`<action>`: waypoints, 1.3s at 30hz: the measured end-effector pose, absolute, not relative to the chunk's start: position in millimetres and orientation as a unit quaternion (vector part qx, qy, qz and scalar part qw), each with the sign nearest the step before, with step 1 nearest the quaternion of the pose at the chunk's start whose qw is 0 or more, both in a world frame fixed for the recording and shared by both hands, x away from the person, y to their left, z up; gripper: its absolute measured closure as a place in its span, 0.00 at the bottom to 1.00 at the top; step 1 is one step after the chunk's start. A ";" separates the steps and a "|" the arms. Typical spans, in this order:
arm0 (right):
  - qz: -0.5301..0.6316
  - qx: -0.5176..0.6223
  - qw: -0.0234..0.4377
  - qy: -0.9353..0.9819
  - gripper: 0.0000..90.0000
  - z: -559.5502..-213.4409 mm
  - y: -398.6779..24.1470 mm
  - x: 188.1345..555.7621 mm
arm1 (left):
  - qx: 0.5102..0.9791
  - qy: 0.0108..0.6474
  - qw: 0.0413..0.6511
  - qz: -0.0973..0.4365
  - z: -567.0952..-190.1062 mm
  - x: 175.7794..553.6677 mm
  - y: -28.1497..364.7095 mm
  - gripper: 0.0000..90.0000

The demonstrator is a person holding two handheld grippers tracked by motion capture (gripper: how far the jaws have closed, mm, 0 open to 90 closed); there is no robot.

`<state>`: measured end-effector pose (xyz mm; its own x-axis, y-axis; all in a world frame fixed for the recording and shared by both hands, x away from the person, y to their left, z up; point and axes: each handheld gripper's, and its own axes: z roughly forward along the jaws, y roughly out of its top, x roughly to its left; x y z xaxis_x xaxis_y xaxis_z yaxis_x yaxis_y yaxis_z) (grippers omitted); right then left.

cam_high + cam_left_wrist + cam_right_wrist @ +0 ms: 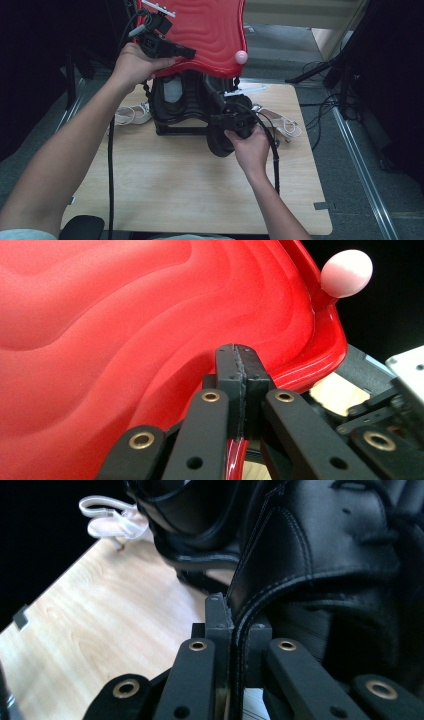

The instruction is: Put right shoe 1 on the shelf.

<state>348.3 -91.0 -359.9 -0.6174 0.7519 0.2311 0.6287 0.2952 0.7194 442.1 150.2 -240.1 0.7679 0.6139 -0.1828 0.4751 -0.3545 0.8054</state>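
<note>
Left gripper sits up high at the upper left of the high view, held in the left hand. Its jaws are clenched on the lower rim of the red shell lid, a glossy hard cover with a wavy ribbed surface. In the left gripper view the pads pinch that thin red edge between them, rim running down through the jaws. Lid is lifted, tilted up and away from the table, standing over the black bag. A pink ball knob sits at the lid's right edge; same knob at the upper right of the left gripper view.

Under the lid, mid-table: black leather bag body, upright on the wooden table. Looks like an open case or backpack, hard to tell from this angle.

Pale strappy sandal lies on the table just left of the bag. A second one lies to its right, near the right hand.

Right gripper sits low, in front of the bag, held by the right hand. Jaws are clamped on a stitched black leather flap of the bag; the right gripper view shows the flap's piped edge caught between the pads. Black cables trail back from both grippers toward the near table edge.
</note>
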 end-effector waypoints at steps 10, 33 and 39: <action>0.418 0.425 0.137 0.791 0.97 -378.5 -59.7 366.2 | 0.820 0.331 0.463 0.066 -240.3 444.0 152.0 1.00; 0.446 0.444 0.154 0.762 0.76 -387.6 -32.7 397.5 | 0.818 0.329 0.466 0.072 -241.2 442.3 152.9 1.00; 0.449 0.431 0.158 0.767 0.74 -385.6 -29.7 394.3 | 0.819 0.325 0.467 0.077 -241.6 441.9 152.9 1.00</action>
